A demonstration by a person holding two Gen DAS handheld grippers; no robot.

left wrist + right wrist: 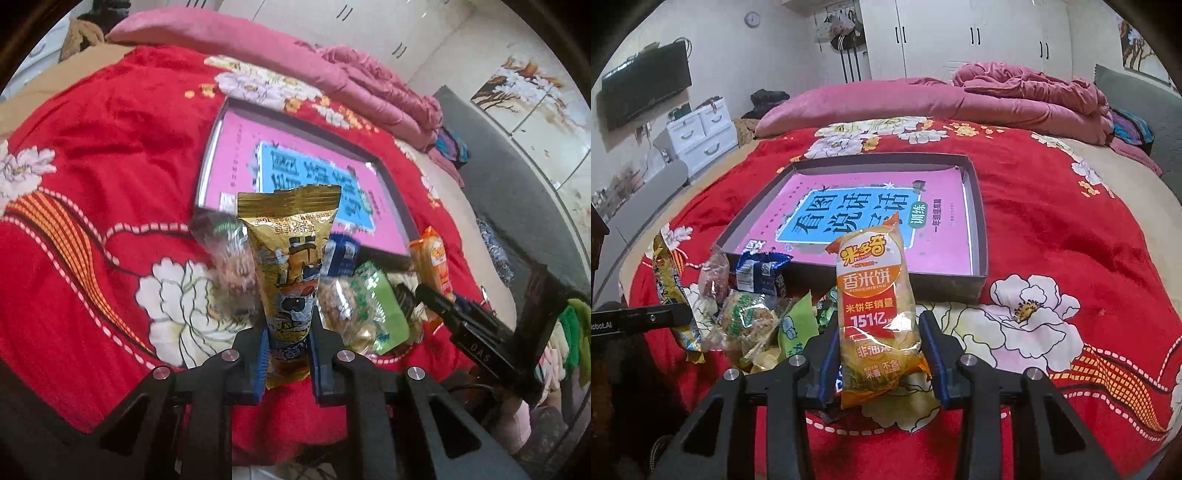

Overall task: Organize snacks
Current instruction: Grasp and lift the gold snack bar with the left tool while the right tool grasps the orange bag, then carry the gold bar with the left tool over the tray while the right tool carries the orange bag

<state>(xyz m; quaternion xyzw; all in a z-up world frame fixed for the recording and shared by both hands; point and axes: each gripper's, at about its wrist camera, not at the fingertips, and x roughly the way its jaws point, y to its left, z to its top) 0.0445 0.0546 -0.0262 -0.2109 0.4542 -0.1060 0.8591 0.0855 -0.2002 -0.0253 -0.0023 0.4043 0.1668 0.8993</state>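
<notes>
Red floral blanket (1071, 236) spread under both tongs; pink quilt (1015, 92) and white wardrobe (960, 33) far beyond. Wall TV (646, 85) and drawers (701, 133) seen only from right wrist; flower painting (517, 92) clear only from left. Grey tray (979, 236) just ahead of both. Snack pile (750, 317) left of right tongs (879, 354), right of left tongs (286, 354). Right clamped on orange pack (875, 302); left clamped on gold pack (288, 251), both upright.
</notes>
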